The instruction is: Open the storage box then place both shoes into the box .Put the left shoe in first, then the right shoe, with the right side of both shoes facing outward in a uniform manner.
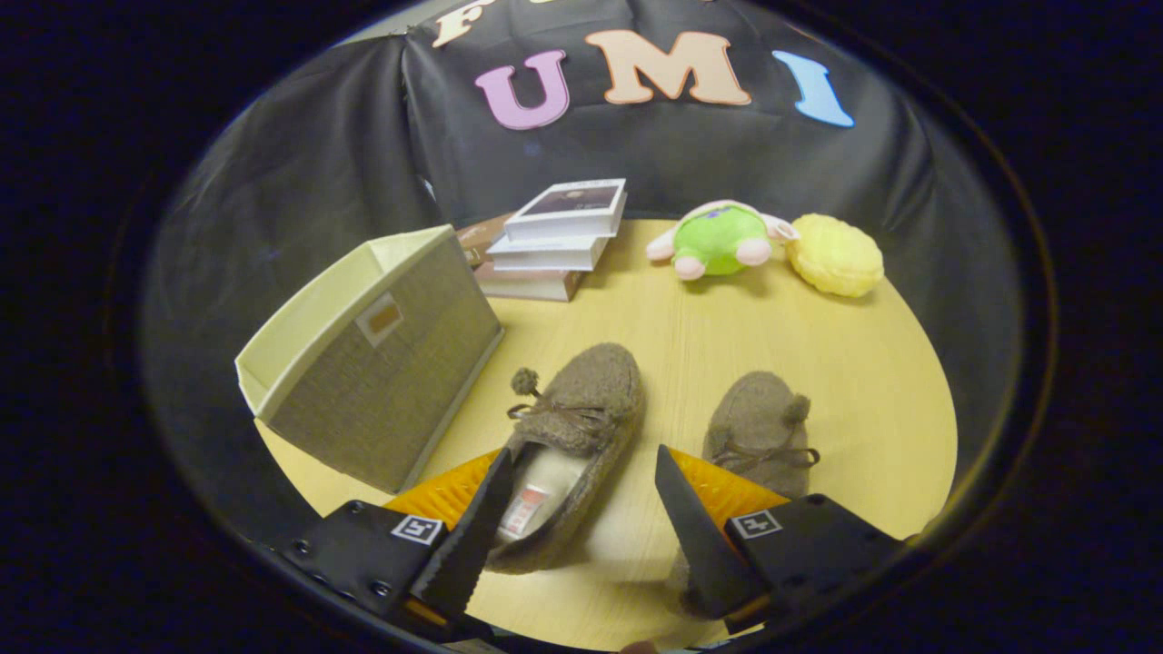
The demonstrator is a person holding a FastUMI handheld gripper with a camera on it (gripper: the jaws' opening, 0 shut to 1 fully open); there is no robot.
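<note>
The tongs [581, 509] stand spread over the heel of the left shoe [568, 454], one finger at its inner rim and the other off its outer side, likely lining up a pinch since that shoe goes in first. The right shoe [759, 427] lies just beside it on the desk [818, 354]. The storage box [382, 354] sits near, tipped on its side; books [554, 241] and two plush toys [722, 241] lie beyond, out of the way.

A staged booth is shown: a round wooden table [818, 363] is backed by draped black cloth [300, 154], with household props set upon it.
</note>
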